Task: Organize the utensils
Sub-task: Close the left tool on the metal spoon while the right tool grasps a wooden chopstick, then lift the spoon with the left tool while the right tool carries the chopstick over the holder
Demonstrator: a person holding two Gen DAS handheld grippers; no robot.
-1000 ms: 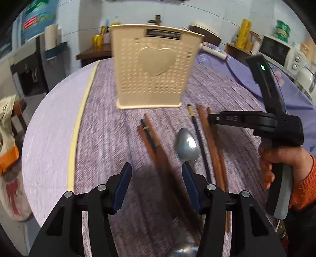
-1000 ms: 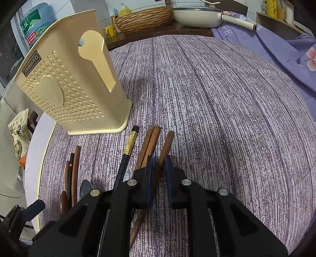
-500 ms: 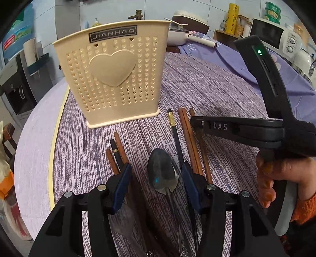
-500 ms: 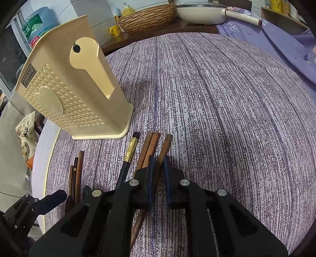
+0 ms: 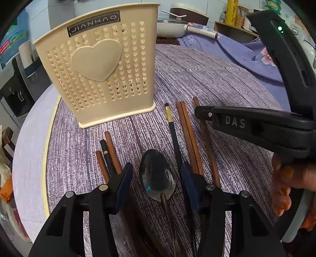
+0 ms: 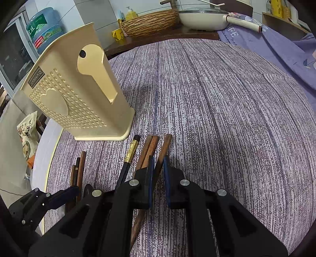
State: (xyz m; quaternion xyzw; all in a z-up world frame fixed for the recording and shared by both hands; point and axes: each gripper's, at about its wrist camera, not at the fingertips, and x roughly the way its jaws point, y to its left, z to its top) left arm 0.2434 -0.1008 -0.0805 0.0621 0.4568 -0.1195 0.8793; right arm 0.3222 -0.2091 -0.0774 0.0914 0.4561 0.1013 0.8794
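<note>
A cream perforated utensil holder (image 5: 102,67) stands upright on the purple cloth; it also shows in the right wrist view (image 6: 79,98). Several chopsticks and a metal spoon (image 5: 157,178) lie in front of it. My left gripper (image 5: 156,178) is open, its jaws on either side of the spoon's bowl. My right gripper (image 6: 157,168) is shut on a brown chopstick (image 6: 165,144), the rightmost one, low over the cloth. Beside it lie a brown pair (image 6: 149,147) and a black chopstick with a gold band (image 6: 131,152). Three more chopsticks (image 5: 107,156) lie left of the spoon.
The round table (image 6: 227,110) carries the striped purple cloth, with a pale edge at the left (image 5: 29,154). Behind it stand a wicker basket (image 6: 152,21), a white pan (image 6: 203,18) and a water bottle (image 6: 43,33). Purple floral fabric (image 5: 246,53) lies at the right.
My left gripper has moved forward and right, from over the left chopsticks to around the spoon's bowl, closer to the holder. The right gripper stays shut on the brown chopstick, hardly moved.
</note>
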